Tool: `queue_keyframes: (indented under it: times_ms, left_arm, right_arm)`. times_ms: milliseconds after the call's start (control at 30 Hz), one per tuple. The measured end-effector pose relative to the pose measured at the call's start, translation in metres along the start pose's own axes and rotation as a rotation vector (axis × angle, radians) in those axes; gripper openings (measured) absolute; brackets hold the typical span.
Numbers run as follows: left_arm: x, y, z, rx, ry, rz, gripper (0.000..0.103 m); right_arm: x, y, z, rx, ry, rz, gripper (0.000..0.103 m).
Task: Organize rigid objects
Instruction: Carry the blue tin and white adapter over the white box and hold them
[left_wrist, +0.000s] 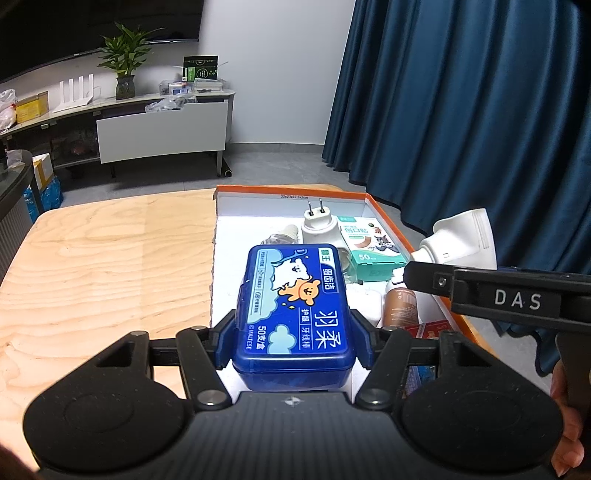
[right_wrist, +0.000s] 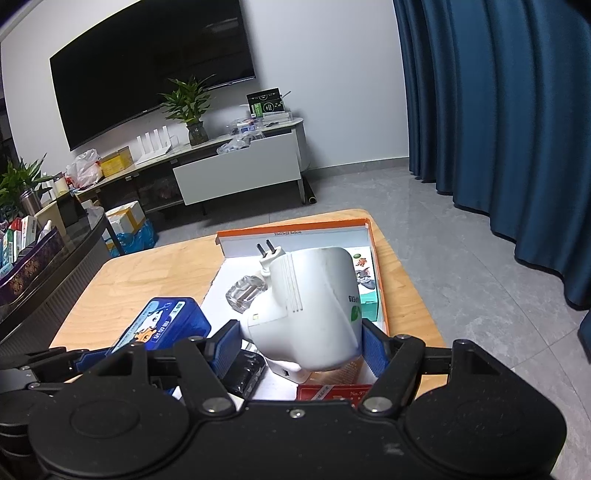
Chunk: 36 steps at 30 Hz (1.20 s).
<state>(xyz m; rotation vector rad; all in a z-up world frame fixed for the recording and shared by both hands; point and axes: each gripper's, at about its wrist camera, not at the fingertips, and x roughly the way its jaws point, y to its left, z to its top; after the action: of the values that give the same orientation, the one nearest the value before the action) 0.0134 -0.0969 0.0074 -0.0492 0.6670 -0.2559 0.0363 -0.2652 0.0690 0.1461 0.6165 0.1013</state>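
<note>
My left gripper (left_wrist: 293, 341) is shut on a blue floss-pick box (left_wrist: 295, 306) and holds it over the left part of the orange-rimmed white box (left_wrist: 291, 189). My right gripper (right_wrist: 301, 341) is shut on a white plastic device (right_wrist: 314, 306) with a green leaf mark, held above the same box (right_wrist: 295, 226). The device also shows in the left wrist view (left_wrist: 461, 236) at the right. The blue box shows in the right wrist view (right_wrist: 162, 325) at the lower left.
Inside the box lie a white plug unit (left_wrist: 318, 225), a clear bottle (right_wrist: 245, 293), a teal plaster carton (left_wrist: 371, 247), a brown bottle (left_wrist: 400, 304) and a red pack (right_wrist: 328, 392). It sits on a wooden table (left_wrist: 103, 258). Blue curtains (left_wrist: 480, 110) hang at the right.
</note>
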Motion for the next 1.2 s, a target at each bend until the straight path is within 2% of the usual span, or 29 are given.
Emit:
queue_keyframes:
  times_ms: [667,1200]
  left_arm:
    - [0.001,-0.003,-0.002,0.006,0.002,-0.005,0.062]
    - [0.008,-0.001,-0.001,0.005,0.017,-0.028,0.062]
  right_arm:
    - [0.001,0.001,-0.003,-0.004,0.003,0.003,0.082]
    - [0.019,-0.004,0.004,-0.011,0.035,-0.010,0.082]
